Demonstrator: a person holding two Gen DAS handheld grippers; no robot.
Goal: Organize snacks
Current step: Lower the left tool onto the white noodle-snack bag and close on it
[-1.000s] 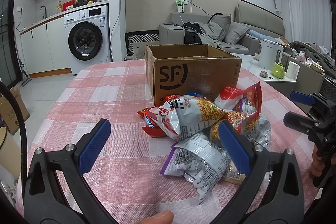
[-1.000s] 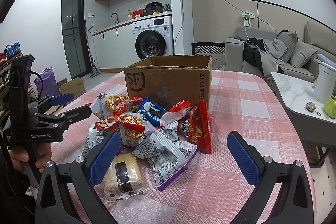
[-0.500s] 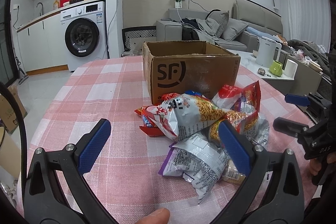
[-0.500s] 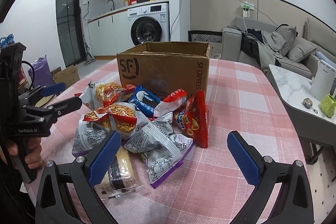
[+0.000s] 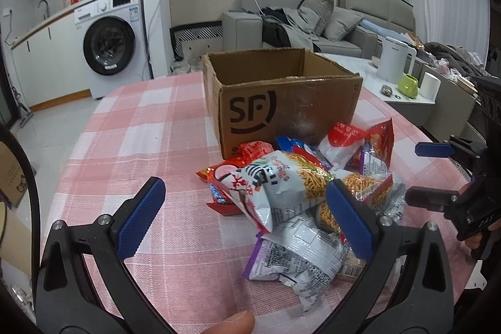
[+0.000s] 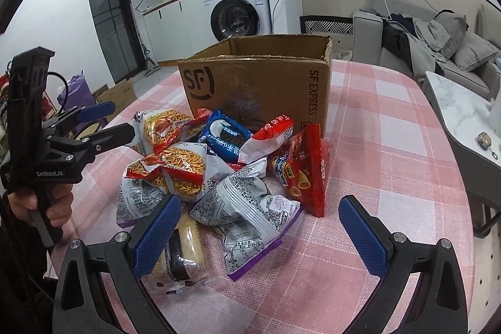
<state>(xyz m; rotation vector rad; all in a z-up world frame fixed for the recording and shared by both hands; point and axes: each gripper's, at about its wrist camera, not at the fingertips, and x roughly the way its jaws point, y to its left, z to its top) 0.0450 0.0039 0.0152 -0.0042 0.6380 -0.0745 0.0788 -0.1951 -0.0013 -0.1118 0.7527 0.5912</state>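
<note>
A pile of snack bags lies on the pink checked tablecloth (image 5: 141, 146) in front of an open cardboard SF box (image 5: 291, 111) (image 6: 256, 89). On top is a white noodle-snack bag (image 5: 281, 177) (image 6: 175, 165). Around it are a blue cookie bag (image 6: 225, 140), a red cone-chip bag (image 6: 303, 171), a grey bag with a purple edge (image 6: 247, 205) and a clear cracker pack (image 6: 184, 255). My left gripper (image 5: 245, 187) (image 6: 120, 119) hovers open at the pile's left side. My right gripper (image 6: 260, 202) (image 5: 416, 172) is open just short of the grey bag. Neither holds anything.
The box looks empty inside as far as I can see. Right of the table stands a marble side table (image 6: 454, 102) with a white kettle (image 5: 394, 64) and a green cup (image 5: 408, 85). A washing machine (image 5: 109, 46) and a sofa (image 5: 328, 27) are behind.
Both grippers have come a little closer to the snack pile and box, which now look larger. Both stay open and the bags have not moved.
</note>
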